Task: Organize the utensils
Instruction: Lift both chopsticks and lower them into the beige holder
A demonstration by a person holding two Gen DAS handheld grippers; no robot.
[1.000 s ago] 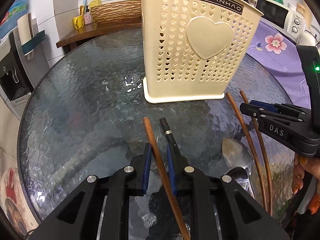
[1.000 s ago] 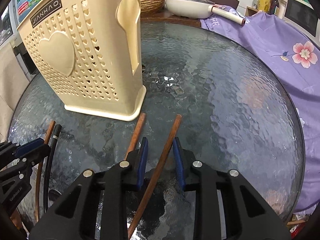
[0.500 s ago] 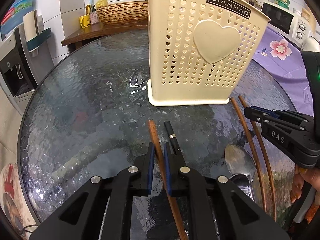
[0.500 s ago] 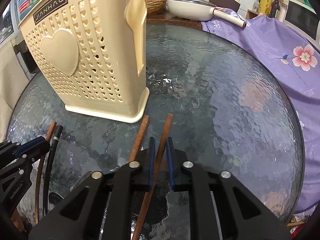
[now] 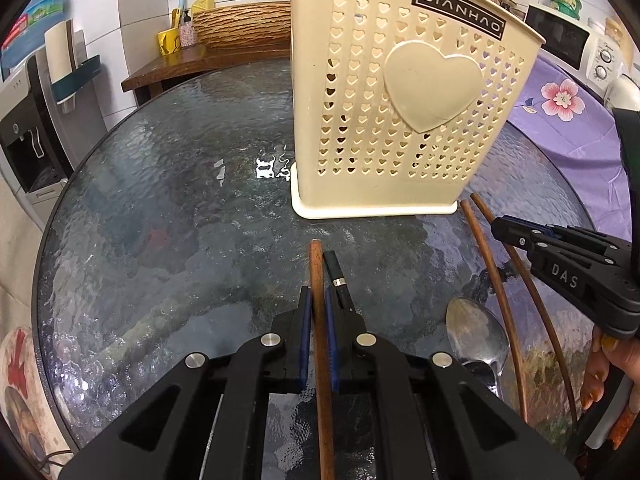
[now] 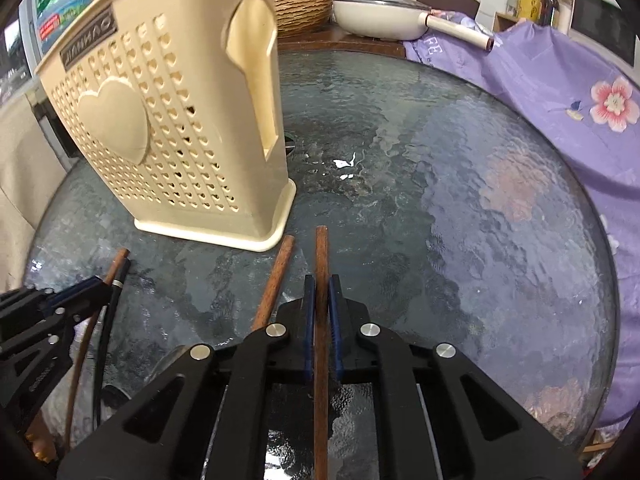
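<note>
A cream perforated utensil holder (image 5: pixel 404 112) (image 6: pixel 168 132) stands upright on the round glass table (image 5: pixel 160 216). My left gripper (image 5: pixel 317 300) is shut on a brown wooden chopstick (image 5: pixel 316 268). A black-handled utensil (image 5: pixel 334 270) lies just right of it on the glass. My right gripper (image 6: pixel 321 288) is shut on another brown chopstick (image 6: pixel 321 252), while a second brown chopstick (image 6: pixel 278 276) lies beside it to the left. Both held chopsticks point toward the holder. A metal spoon (image 5: pixel 476 330) lies between the two grippers.
A purple flowered cloth (image 6: pixel 560 92) covers the table's right side. Behind the table stand a wicker basket (image 5: pixel 240 26), a white pan (image 6: pixel 380 20) and a microwave (image 5: pixel 560 36). A person's fingers (image 5: pixel 600 368) hold the right gripper's handle. A water dispenser (image 5: pixel 28 136) stands at far left.
Both grippers closed: the left one onto its brown chopstick, the right one onto its own. The held chopsticks straightened between the pads. Neither hand travelled much.
</note>
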